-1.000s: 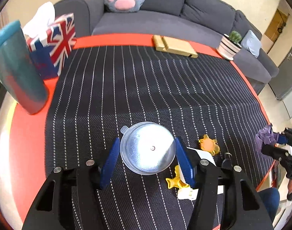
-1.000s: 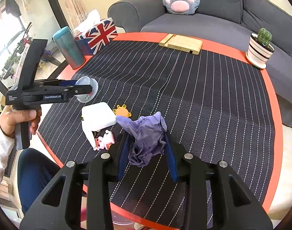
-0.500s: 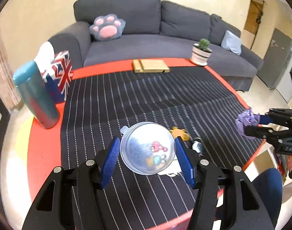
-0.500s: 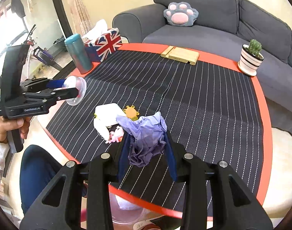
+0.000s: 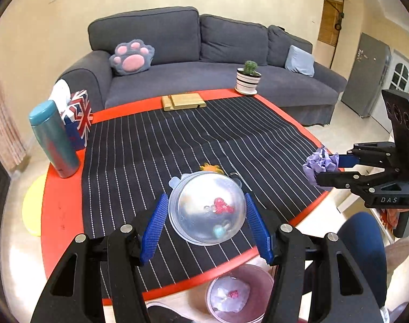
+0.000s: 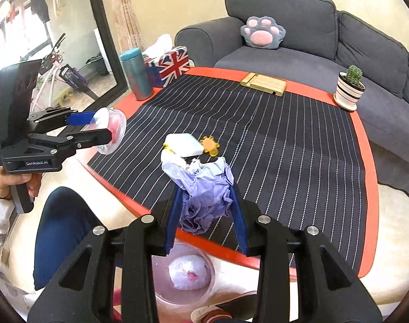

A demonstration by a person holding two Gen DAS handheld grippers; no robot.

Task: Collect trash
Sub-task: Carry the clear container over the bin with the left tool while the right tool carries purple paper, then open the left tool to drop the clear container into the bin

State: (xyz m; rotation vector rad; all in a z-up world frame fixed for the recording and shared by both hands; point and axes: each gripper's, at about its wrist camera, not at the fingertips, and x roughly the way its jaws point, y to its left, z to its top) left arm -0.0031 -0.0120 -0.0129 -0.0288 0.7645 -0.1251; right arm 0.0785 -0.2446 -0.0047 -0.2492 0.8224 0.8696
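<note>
Jaws of the right gripper (image 6: 205,215) clamp the crumpled purple paper (image 6: 204,191) between them.

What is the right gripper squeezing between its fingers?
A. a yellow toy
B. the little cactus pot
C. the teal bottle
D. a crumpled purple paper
D. In the right wrist view the right gripper has its blue fingers pressed against both sides of a crumpled purple paper, held above the near edge of the table.
</note>
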